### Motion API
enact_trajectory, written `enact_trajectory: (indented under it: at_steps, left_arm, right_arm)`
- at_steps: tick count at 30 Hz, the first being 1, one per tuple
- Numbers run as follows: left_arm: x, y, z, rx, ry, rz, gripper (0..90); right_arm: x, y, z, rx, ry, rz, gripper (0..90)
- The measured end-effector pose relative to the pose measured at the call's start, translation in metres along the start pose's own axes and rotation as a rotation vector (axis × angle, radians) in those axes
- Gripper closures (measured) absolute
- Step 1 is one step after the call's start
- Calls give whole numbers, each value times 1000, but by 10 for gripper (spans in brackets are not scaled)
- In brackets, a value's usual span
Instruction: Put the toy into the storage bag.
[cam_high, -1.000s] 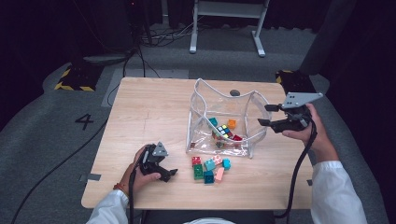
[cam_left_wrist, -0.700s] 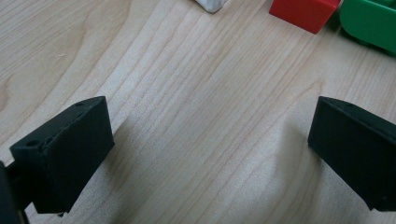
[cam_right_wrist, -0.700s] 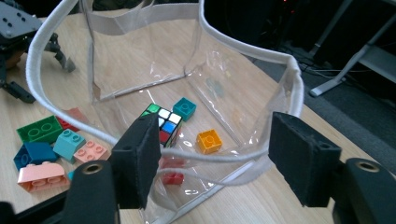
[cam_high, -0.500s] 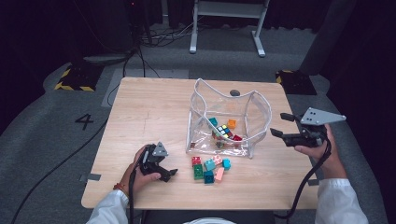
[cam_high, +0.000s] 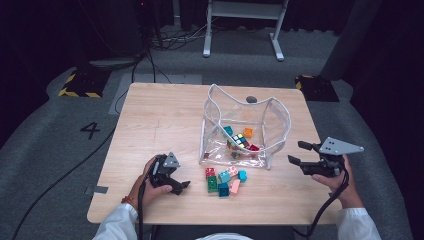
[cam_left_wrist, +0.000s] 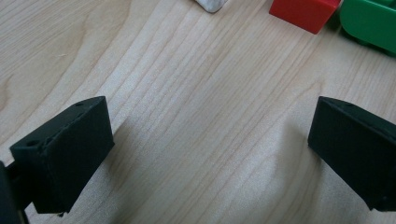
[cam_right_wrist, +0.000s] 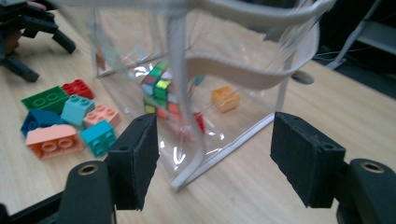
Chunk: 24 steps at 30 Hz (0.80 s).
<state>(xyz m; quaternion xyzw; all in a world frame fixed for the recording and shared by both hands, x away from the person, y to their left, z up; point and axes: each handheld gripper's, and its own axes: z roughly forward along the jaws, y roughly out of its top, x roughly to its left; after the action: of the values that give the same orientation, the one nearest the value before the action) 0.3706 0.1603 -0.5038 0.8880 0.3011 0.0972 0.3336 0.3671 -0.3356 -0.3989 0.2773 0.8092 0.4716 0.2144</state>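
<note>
Right gripper (cam_high: 299, 152) low beside bag (cam_high: 280, 117), jaws apart, just narrowing, nothing between. Left gripper (cam_high: 181, 186) resting on table (cam_high: 150, 115), jaws wide, near bricks (cam_high: 225, 180).

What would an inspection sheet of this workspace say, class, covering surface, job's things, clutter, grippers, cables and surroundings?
Surface: wooden table, bare wood around the things.
Job's things: clear bag stands open, holding a puzzle cube and a few bricks; loose bricks lie in a heap on the table in front of it.
Clutter: small dark round thing behind the bag.
Grippers: left gripper rests on the table, open, nothing between its jaws; right gripper open beside the bag, empty, its jaws just closing a little.
Cables: one trails from each gripper; more on the floor behind.
Surroundings: grey floor, number 4 marking, white stand.
</note>
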Motion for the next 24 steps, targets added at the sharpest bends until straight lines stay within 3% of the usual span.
enact_trajectory:
  at_steps: [3, 10, 11, 24]
  left_arm:
    - [0, 0, 0, 0, 1, 1, 1]
    - [0, 0, 0, 0, 2, 1, 1]
    - [0, 0, 0, 2, -3, 2, 2]
    - [0, 0, 0, 2, -2, 2, 2]
  right_arm:
    - [6, -11, 6, 11, 1, -5, 337]
    - [21, -37, 25, 63, 58, 4, 358]
    - [27, -42, 31, 80, 89, -2, 364]
    - [67, -53, 78, 150, 244, -80, 386]
